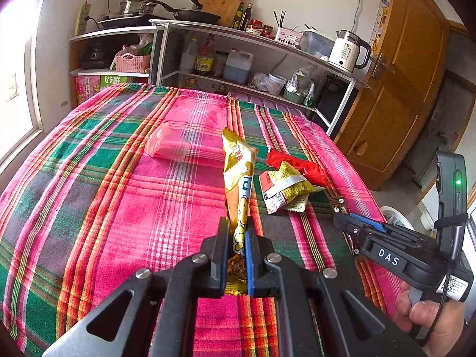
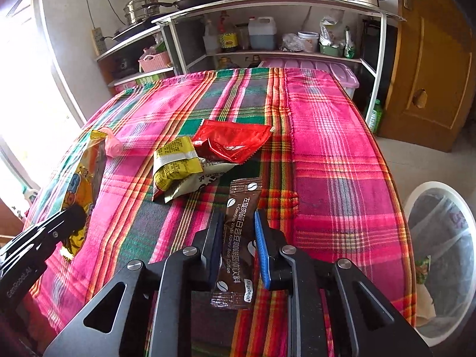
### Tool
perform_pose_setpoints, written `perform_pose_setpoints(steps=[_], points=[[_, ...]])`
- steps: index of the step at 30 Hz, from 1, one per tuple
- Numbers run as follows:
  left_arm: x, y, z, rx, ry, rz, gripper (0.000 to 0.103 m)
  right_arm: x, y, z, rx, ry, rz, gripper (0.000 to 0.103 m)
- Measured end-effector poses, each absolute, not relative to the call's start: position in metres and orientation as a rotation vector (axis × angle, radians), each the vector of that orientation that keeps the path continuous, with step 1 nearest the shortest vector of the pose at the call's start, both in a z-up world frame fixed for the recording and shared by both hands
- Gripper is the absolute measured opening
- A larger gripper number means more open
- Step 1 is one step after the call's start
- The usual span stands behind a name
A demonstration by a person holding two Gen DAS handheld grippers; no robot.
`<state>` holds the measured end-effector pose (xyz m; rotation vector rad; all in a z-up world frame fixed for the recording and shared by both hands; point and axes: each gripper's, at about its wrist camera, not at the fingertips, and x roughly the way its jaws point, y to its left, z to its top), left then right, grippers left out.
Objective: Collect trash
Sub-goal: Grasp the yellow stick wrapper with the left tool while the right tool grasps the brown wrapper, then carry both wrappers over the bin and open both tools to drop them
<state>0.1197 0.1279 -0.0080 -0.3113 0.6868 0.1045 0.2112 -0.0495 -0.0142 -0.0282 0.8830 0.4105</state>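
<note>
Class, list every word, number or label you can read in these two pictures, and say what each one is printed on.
"L-Carnitine White Kidney Bean Coffee" and "AngelMyth": brown coffee sachet.
"DAS": right tongs, on the body.
"55": white kettle.
Chinese print on the gold snack packet, the yellow wrapper and the shelf boxes: too blurred to read.

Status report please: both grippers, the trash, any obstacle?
Left gripper shut on gold snack wrapper. Right gripper around brown coffee sachet, grip unclear. Red wrapper, yellow packet remain. Nothing blocking.

Gold wrapper (image 1: pixel 239 178) pinched, brown sachet (image 2: pixel 238 238) gripped
</note>
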Motion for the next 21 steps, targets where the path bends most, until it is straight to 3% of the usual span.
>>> perform_pose_setpoints(steps=[21], points=[[0.113, 0.029, 0.022, -0.183, 0.669, -0.034, 0.01, 0.147, -0.165, 0.022, 0.131, 0.782, 0.373, 0.022]])
